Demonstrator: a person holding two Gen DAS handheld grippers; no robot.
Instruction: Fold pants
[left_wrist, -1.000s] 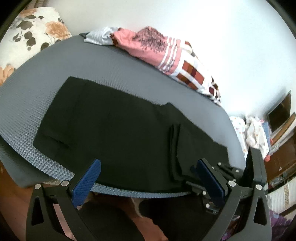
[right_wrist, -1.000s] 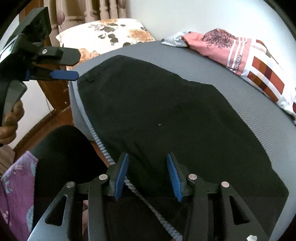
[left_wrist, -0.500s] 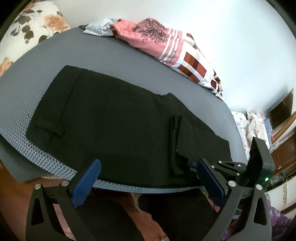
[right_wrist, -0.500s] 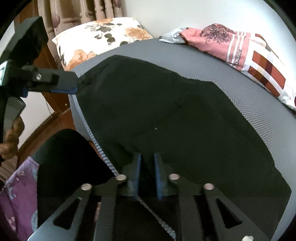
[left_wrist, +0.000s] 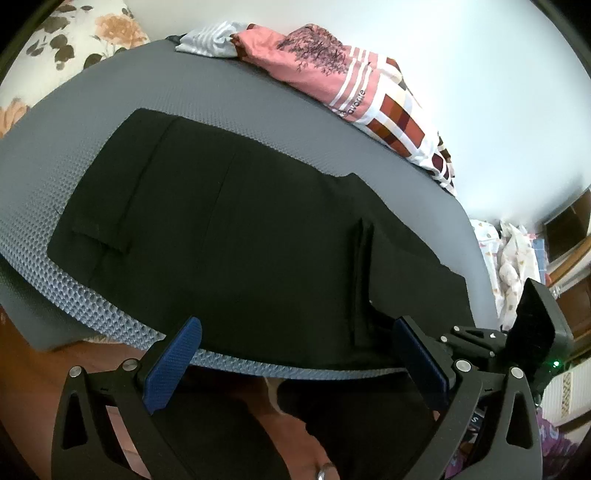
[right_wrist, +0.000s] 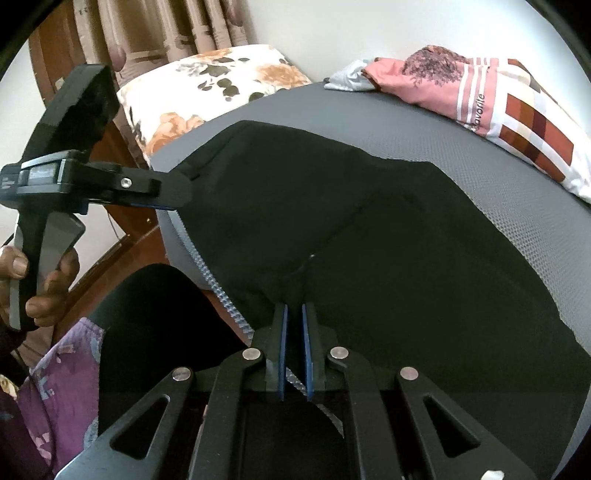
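Observation:
Black pants (left_wrist: 240, 229) lie flat on a grey mesh mattress (left_wrist: 74, 122), with a folded-over layer on the right part. They also show in the right wrist view (right_wrist: 369, 229). My left gripper (left_wrist: 295, 343) is open and empty, its blue pads (left_wrist: 173, 362) wide apart at the near edge of the pants. My right gripper (right_wrist: 293, 314) is shut on the near edge of the pants, pinching a ridge of fabric. The right gripper also shows at the right edge of the left wrist view (left_wrist: 480, 339). The left gripper shows at the left in the right wrist view (right_wrist: 173, 192).
A pink and checked garment (left_wrist: 332, 77) and a striped white cloth (left_wrist: 207, 38) lie at the mattress's far edge by the wall. A floral pillow (right_wrist: 214, 85) lies at the left end. Clothes and wooden furniture (left_wrist: 517, 251) stand on the right.
My right gripper went from open to shut on the near edge of the pants. My left gripper moved a little closer over the mattress and stayed open.

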